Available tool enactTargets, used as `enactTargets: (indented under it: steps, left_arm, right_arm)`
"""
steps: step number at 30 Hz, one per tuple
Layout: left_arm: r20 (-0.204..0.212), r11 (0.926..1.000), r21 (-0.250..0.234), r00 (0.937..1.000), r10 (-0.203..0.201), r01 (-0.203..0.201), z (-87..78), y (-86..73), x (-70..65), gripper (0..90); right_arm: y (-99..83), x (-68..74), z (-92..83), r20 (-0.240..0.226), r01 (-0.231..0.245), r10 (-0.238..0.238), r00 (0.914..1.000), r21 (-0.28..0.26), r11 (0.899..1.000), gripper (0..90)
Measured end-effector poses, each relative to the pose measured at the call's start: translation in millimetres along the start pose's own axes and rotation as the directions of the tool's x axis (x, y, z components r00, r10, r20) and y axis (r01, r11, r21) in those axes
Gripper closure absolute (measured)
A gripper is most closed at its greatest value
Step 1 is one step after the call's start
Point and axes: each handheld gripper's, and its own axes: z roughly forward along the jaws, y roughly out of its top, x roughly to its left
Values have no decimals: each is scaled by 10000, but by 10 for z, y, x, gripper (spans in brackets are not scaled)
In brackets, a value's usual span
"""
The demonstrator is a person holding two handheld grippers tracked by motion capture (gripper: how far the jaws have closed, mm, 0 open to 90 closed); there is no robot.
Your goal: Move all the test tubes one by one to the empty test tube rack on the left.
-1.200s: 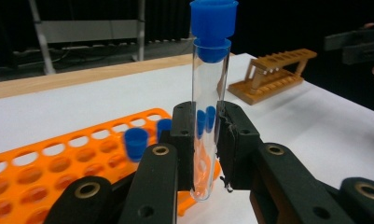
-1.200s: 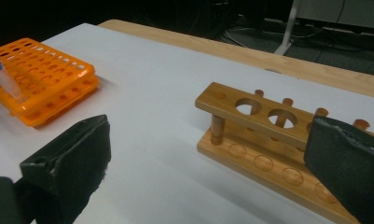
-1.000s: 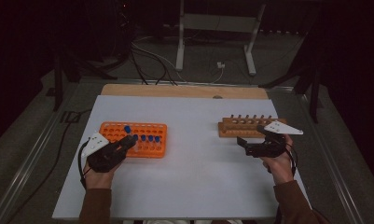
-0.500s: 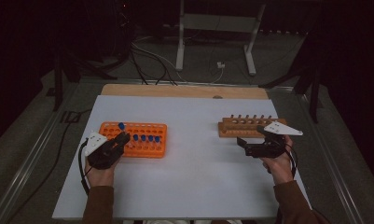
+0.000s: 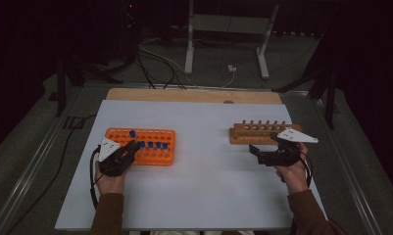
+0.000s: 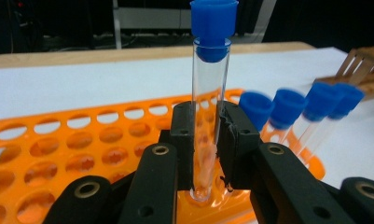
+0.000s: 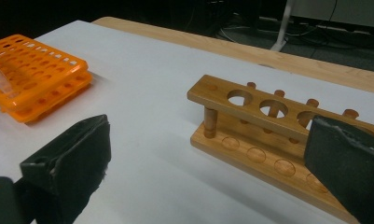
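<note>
Clear test tube (image 6: 210,116) with a blue cap (image 6: 213,18): likely light, stiff and brittle, with a smooth wall that probably slips under a loose grip. Best taken on the bare wall below the cap, squeezed just enough to stop sliding — not hard enough to crack it, and never by the cap, which might pull off.

Held upright over the orange rack (image 6: 58,149), its rounded foot at the mouth of a hole near the rack's front edge; whether seated in that hole or just above it, hard to tell. Four more capped tubes (image 6: 310,107) leaning in the rack just beside, blurred.

Left gripper (image 6: 208,140): clamped on the tube, both black pads pressed flat against the glass low on its length, well under the cap. From above, left gripper (image 5: 128,152) at the near left end of the orange rack (image 5: 155,154), the tube's cap (image 5: 132,133) standing above the rack's top.

Right gripper (image 7: 208,163): jaws spread wide, nothing between them — waiting in front of the wooden rack (image 7: 268,135), near but not touching. From above, right gripper (image 5: 262,154) just short of the wooden rack (image 5: 253,133), well apart from the orange one.
</note>
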Motion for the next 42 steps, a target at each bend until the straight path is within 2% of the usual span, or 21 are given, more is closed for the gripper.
enactTargets:
  steps: [4,6,9,11,13,19,21,25,30,32,38,42]
  left_arm:
    - [-56,9983,503,9995,301,-298,38,-60,-5,782]
    - [-143,9936,940,9978,642,-626,66,-97,-18,782]
    - [-122,9915,1072,9971,755,-737,61,-106,-26,784]
    - [-114,9871,1286,9951,980,-957,61,-119,-40,786]
    - [-184,9784,1617,9909,1335,-1289,81,-150,-66,786]
    - [-106,9802,1660,9937,1117,-1084,71,-145,-48,784]
    - [-19,9835,1610,9965,834,-820,65,-146,-36,769]
    - [-131,9864,1526,9979,631,-603,42,-146,-14,675]
    - [58,9912,1323,10000,75,-82,-36,-147,33,550]
    - [63,9925,1220,10000,67,-75,-82,-150,30,515]
    - [36,9979,643,9999,-120,118,-249,-150,58,431]
    - [38,9999,98,9999,-134,134,-388,-120,68,350]
  right_arm:
    - [-3,1,-8,-19,11,-11,10000,-20,10000,6]
    - [-8,1,-10,-30,17,-17,10000,-8,10000,6]
    - [-21,4,-10,-26,18,-18,10000,21,10000,6]
    - [-33,9,-8,-38,62,-62,10000,62,10000,6]
    - [-46,15,-2,-49,67,-66,10000,106,9999,6]
    - [-73,37,3,-107,96,-94,9999,167,9998,6]
    - [-82,37,3,-116,65,-63,9999,163,9998,6]
    - [-98,40,-4,-152,31,-29,9999,108,9999,6]
    - [-124,60,-34,-212,37,-39,9998,-81,10000,7]
    - [-154,68,-48,-188,65,-68,9998,-174,9998,7]
    - [-270,79,-102,-137,-110,104,9999,-468,9988,7]
    - [-321,80,-151,-86,-29,23,10000,-665,9978,6]
